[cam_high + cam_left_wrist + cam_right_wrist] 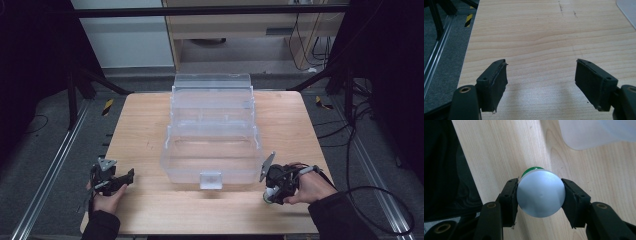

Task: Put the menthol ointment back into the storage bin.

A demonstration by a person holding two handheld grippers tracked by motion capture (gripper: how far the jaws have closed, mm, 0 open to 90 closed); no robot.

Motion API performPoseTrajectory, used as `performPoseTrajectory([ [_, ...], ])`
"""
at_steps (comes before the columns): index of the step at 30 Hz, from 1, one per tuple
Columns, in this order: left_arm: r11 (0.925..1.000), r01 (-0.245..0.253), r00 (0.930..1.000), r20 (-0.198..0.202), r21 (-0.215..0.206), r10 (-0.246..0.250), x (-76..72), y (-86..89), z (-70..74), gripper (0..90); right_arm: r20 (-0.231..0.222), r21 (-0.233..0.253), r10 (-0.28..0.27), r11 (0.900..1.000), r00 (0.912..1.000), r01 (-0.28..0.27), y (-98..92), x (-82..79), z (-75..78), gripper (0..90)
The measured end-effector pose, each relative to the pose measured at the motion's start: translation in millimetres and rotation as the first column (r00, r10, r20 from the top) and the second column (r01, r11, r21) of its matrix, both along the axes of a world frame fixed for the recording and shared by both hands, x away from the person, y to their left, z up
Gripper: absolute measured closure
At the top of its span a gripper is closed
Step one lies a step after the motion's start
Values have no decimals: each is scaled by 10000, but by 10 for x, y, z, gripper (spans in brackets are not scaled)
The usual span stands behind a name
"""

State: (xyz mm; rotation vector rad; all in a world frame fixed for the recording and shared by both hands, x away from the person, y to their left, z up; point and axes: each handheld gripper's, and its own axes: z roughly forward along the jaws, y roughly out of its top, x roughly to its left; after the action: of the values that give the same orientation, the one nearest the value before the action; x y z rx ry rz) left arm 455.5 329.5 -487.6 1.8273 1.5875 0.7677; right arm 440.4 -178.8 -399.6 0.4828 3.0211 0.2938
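Our right claw (540, 195) pinches a small bottle (541, 193) between its two black jaws, one jaw pressed on each side of it. In the right gripper view we look at the round pale end of the bottle, and a thin green edge shows just behind this end. In the high view the right claw (272, 190) sits near the front edge of the bench (145, 125), with the bottle (269, 194) at its tip and the person's right hand (312, 186) just behind it. The big clear plastic box (212, 135) stands just beside this claw, toward the middle of the bench, and its lid is open toward the far side. We see a small clear latch (210, 179) on the front wall of the box, close to the right claw but apart from it.

Our left claw (541, 80) is spread wide and holds nothing; between its jaws we see bare wood. In the high view the left claw (127, 176) is well apart from the box, on its other side, and the left hand (106, 197) holds it from behind.
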Motion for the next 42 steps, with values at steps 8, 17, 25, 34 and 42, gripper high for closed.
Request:
performPoseTrajectory([
  [8,10000,1,10000,-2,18,-1,0,-2,0,253,205,315,-406,9987,9990,400,-49,9,232,502],
  [17,10000,0,10000,5,55,0,-2,-1,3,253,368,699,-596,9959,9975,569,-53,50,477,502],
  [25,10000,1,10000,10,61,-1,-1,-1,4,254,624,862,-617,9947,9961,563,5,133,672,503],
  [34,10000,15,10000,-9,58,-15,1,0,3,254,772,1329,-788,9888,9939,681,91,295,857,503],
  [42,10000,8,10000,-8,20,-8,6,0,2,254,995,1540,-1024,9843,9898,863,195,520,895,503],
])
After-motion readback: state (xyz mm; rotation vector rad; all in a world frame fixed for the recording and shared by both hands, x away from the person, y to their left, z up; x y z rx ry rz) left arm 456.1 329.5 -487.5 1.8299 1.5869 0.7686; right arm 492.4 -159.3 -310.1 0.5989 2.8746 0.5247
